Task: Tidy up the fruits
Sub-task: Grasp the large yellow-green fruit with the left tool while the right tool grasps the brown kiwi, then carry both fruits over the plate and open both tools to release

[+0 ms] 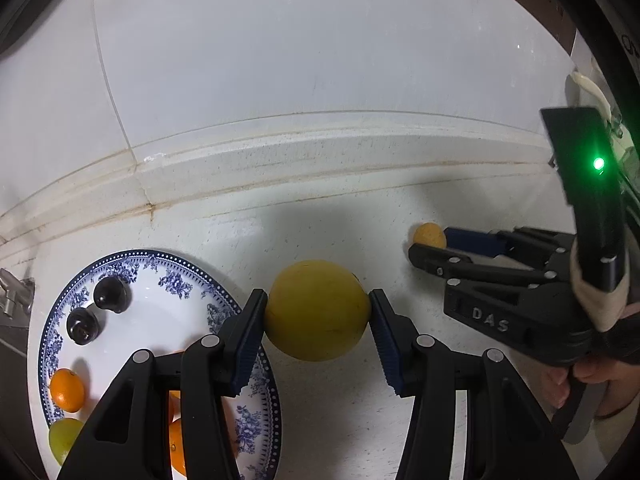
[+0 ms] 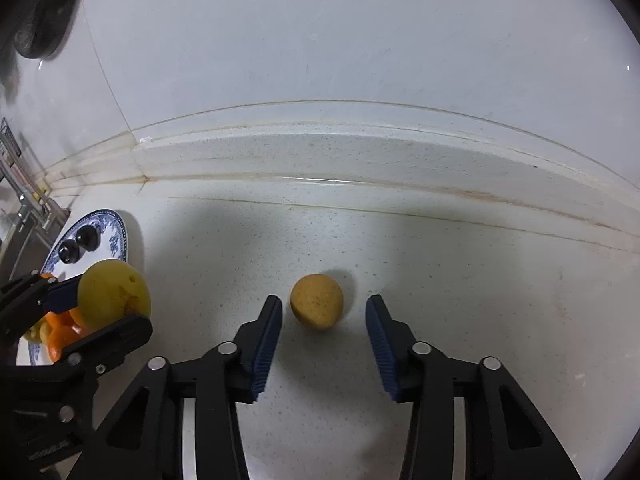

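Raised letters "DAS" on the black side of the right tongs (image 1: 430, 246), seen from the left wrist view. Partial white characters at the dark upper right edge of that same view, cut off by the frame and too broken to read. Small label on a rack at the left edge of the right wrist view, too small and blurred to make out; no other lettering legible on anything else in either view.
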